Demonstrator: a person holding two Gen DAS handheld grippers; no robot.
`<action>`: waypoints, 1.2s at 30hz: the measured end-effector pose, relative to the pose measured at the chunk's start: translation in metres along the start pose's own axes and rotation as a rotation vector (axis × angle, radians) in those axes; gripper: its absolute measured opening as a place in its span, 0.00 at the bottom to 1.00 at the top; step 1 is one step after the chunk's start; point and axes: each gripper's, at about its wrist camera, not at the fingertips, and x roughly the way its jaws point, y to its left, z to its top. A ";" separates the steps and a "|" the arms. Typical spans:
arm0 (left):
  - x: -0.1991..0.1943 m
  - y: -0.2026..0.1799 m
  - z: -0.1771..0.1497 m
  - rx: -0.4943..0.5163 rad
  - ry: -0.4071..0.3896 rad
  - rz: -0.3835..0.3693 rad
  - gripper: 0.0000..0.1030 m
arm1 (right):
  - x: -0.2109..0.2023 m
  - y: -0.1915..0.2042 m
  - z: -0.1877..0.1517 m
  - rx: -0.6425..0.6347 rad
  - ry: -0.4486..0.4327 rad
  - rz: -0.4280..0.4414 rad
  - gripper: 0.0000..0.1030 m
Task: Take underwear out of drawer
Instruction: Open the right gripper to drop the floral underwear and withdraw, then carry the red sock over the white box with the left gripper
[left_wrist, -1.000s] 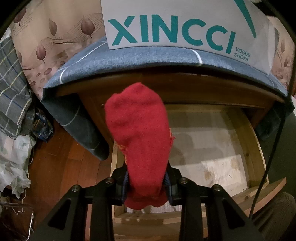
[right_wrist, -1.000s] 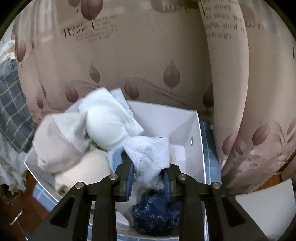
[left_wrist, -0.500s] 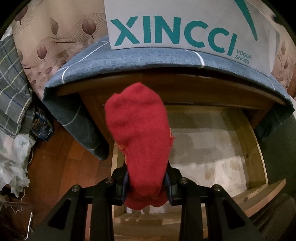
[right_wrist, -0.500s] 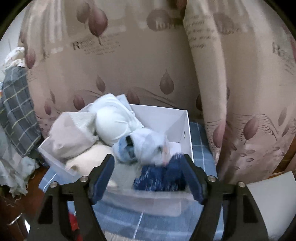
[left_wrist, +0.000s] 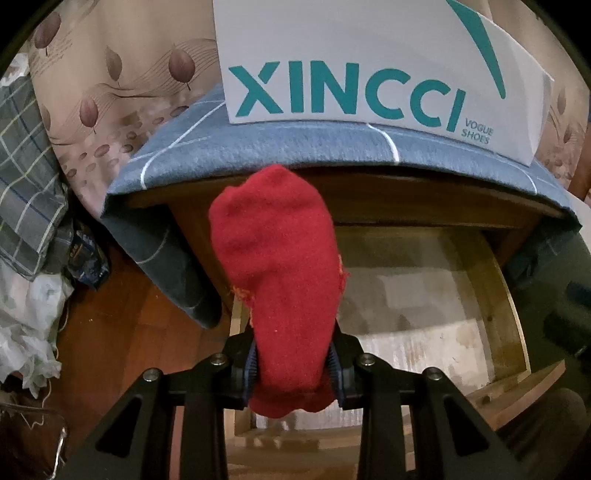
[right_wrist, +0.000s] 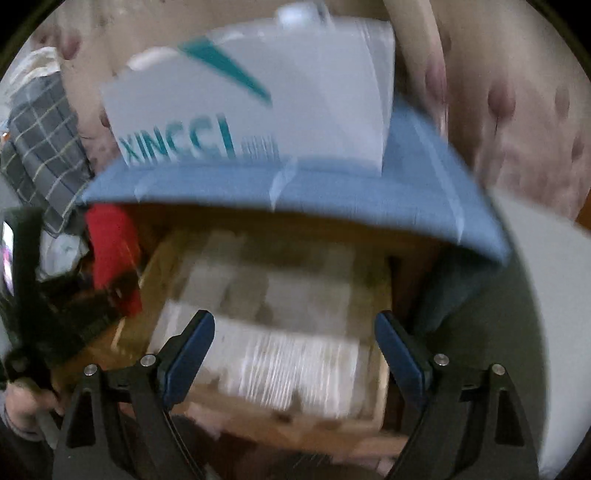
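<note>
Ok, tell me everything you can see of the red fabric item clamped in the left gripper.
The red knitted fabric item looks like a sock: soft fuzzy cloth, rounded closed end pointing up and away, with a frayed orange-tinged seam along its sides. The left gripper is shut on its lower part, blue pads pressing both sides, a fold bulging below them. It is held above the front left corner of the open wooden drawer, touching nothing else. The blurred right wrist view shows it too.

Red knit sock (left_wrist: 277, 273) clamped in my left tongs (left_wrist: 291, 363), toe end standing up past the pads, fuzzy, a bit frayed at one edge. It sits above the drawer's front-left corner. Drawer (left_wrist: 513, 306) pulled out, pale wood walls, stained liner on its floor. Right-wrist view is blurred.
</note>
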 end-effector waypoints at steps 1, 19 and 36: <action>-0.001 0.001 0.002 0.004 -0.004 0.008 0.30 | 0.007 -0.003 -0.003 0.018 0.025 0.003 0.84; -0.058 0.011 0.022 0.017 -0.019 -0.016 0.30 | 0.059 -0.008 -0.017 0.051 0.240 -0.003 0.84; -0.193 0.005 0.103 0.058 -0.225 -0.110 0.30 | 0.062 -0.009 -0.019 0.052 0.243 0.005 0.84</action>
